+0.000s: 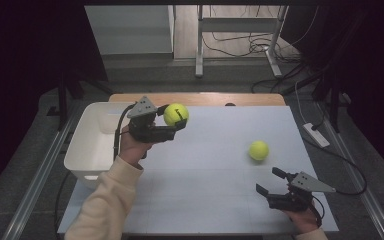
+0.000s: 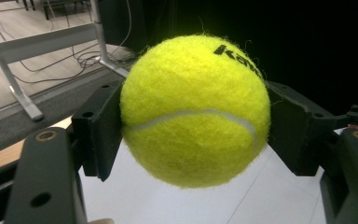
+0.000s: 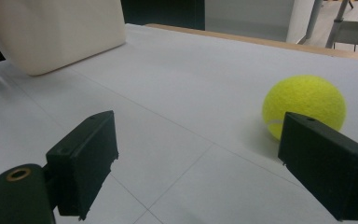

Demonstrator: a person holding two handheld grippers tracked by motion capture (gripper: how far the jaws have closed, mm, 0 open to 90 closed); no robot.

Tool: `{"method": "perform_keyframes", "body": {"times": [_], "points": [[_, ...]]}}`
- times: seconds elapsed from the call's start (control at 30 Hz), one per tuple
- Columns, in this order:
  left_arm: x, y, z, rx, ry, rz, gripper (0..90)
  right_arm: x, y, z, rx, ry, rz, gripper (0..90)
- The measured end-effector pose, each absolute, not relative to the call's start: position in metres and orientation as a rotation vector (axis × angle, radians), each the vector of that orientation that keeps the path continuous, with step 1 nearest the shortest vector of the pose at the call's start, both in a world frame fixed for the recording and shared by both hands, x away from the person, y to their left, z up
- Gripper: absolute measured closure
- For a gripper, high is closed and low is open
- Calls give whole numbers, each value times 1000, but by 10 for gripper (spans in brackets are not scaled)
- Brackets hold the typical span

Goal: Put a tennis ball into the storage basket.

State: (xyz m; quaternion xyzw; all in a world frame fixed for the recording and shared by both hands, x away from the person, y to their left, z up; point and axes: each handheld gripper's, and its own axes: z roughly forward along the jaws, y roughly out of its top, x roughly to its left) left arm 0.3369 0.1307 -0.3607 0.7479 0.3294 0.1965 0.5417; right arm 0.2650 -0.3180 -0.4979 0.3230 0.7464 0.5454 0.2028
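Dark room; grey floor (image 1: 145,70); metal table legs (image 1: 199,45); loose cables (image 1: 240,47).

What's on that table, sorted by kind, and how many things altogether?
Tennis balls: 2, one held by the left gripper, one lying on the table
White bin: 1
Total: 3

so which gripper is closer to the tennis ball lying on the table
Right. The right gripper sits open just short of the loose ball; the left gripper is across the table beside the white bin, gripping another ball.
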Motion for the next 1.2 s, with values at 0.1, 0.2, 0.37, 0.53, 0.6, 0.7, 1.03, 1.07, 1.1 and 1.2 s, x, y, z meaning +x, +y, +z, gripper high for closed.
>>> {"method": "perform_keyframes", "body": {"times": [0.1,0.2,0.37,0.53,0.6,0.7,1.03,1.07,1.1,1.2], "points": [[337,135,-360,1773,793,474,274,265,-318,-498,901,2086,1520,118],[337,140,-359,1767,803,485,274,265,-318,-498,901,2086,1521,118],[337,145,-359,1765,815,496,273,265,-318,-498,903,2086,1520,118],[338,152,-358,1761,841,506,274,265,-318,-498,905,2087,1517,118],[338,155,-358,1760,845,510,274,265,-318,-498,905,2087,1515,118],[338,160,-357,1756,857,519,273,265,-318,-498,905,2086,1514,118],[341,177,-357,1737,916,544,274,266,-318,-498,902,2087,1515,118],[342,178,-357,1740,920,548,273,266,-318,-499,902,2087,1514,118],[342,178,-357,1740,920,548,274,266,-318,-499,902,2087,1514,118],[343,182,-358,1736,935,550,274,266,-318,-499,902,2089,1514,117]]}}
